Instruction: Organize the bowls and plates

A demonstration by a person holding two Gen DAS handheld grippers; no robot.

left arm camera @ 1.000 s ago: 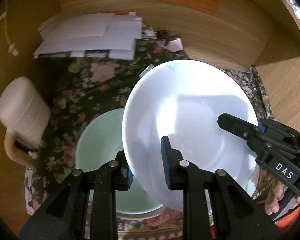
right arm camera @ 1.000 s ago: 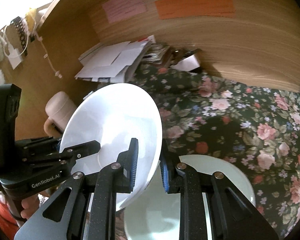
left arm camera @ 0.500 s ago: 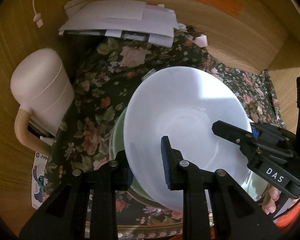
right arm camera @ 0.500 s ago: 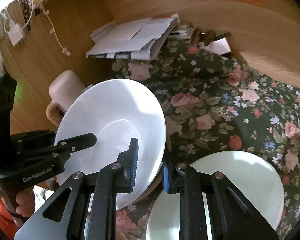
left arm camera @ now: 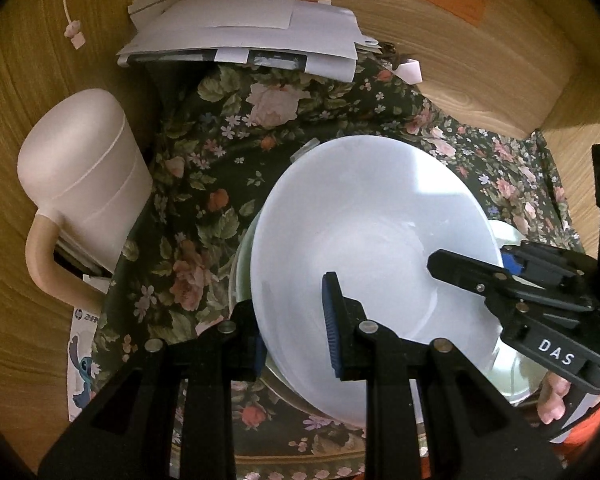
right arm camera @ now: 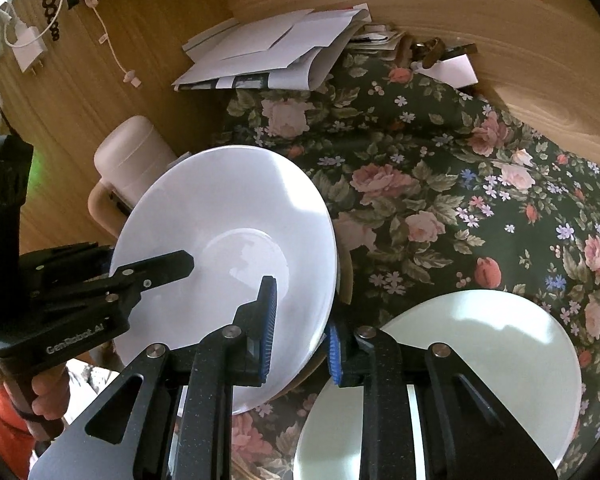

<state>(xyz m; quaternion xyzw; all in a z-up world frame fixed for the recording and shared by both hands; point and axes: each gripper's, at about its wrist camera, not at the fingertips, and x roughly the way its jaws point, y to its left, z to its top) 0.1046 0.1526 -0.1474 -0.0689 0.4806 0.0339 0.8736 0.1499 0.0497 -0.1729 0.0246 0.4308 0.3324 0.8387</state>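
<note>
A large white bowl (left arm camera: 372, 240) is held tilted by both grippers, one on each side of its rim. My left gripper (left arm camera: 296, 332) is shut on the near-left rim; it shows in the right wrist view (right arm camera: 112, 280). My right gripper (right arm camera: 300, 332) is shut on the opposite rim; it shows in the left wrist view (left arm camera: 500, 280). A pale green bowl (left arm camera: 240, 264) sits directly under the white bowl, mostly hidden. A pale green plate (right arm camera: 480, 360) lies on the floral cloth (right arm camera: 440, 184) to the right.
A beige lidded jug with a handle (left arm camera: 84, 196) stands at the left by the wooden wall (left arm camera: 40, 60). A stack of white papers (left arm camera: 252, 36) lies at the back. Wooden panels enclose the back and right sides.
The white bowl, held by both grippers, has moved down and left until it covers the pale green bowl. The jug now looks closer in the left wrist view.
</note>
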